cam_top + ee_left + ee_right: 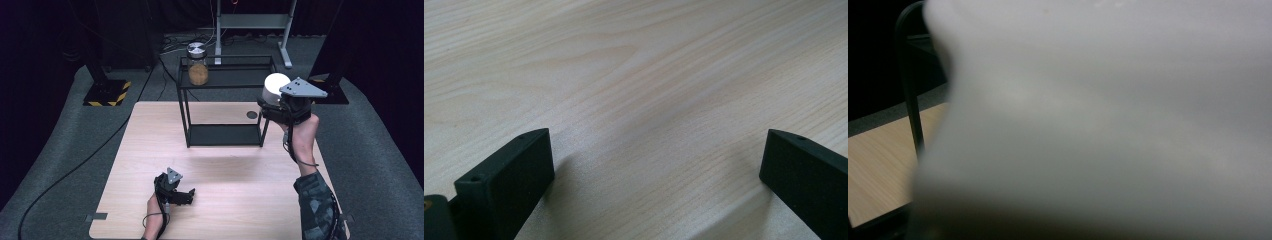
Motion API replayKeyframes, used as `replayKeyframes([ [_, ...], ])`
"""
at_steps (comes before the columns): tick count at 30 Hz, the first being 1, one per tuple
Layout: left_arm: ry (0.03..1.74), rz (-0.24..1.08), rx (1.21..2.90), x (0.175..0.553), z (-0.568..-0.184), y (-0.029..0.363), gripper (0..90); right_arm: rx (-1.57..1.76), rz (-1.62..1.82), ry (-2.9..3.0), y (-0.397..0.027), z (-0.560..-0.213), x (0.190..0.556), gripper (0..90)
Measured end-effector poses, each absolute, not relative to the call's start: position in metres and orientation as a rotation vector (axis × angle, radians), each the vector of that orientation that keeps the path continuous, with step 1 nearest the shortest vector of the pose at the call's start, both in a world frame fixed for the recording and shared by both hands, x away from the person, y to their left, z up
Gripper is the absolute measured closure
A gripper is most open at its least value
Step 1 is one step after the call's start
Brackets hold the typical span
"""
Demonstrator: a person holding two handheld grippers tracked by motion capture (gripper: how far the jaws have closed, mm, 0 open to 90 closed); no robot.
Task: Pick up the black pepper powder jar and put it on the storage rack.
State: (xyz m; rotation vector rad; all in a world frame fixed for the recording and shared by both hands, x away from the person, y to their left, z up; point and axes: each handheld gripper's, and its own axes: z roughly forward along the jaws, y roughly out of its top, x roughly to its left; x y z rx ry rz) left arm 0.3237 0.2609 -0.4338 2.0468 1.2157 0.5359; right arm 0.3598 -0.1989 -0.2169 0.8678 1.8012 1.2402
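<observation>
A black wire shelf rack [225,86] stands at the far side of the wooden table [220,170]. On its top shelf, at the left end, stands a glass jar [198,64] with a metal lid and orange-brown contents. My right gripper [270,100] is raised at the rack's right end, level with the top shelf, and is shut on a white round container [276,84]. That white container [1098,125] looms blurred and very close in the right gripper view. Low on the near left of the table, my left gripper [189,196] rests open; nothing lies between its jaws [656,165].
A round dark grommet [252,114] sits in the tabletop beside the rack's right legs. One rack post [910,100] rises left of the container. Behind the table are a stand base with yellow-black tape [107,92], a grey metal frame [252,22] and cables on the floor.
</observation>
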Motion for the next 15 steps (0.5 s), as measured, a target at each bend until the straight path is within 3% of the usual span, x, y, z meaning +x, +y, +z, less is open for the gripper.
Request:
replayKeyframes([
  [15, 1.211, 0.534, 2.049, 0.324, -0.434, 0.261, 0.4, 0.873, 1.248, 1.791, -0.2, -0.198, 0.37, 29.9],
])
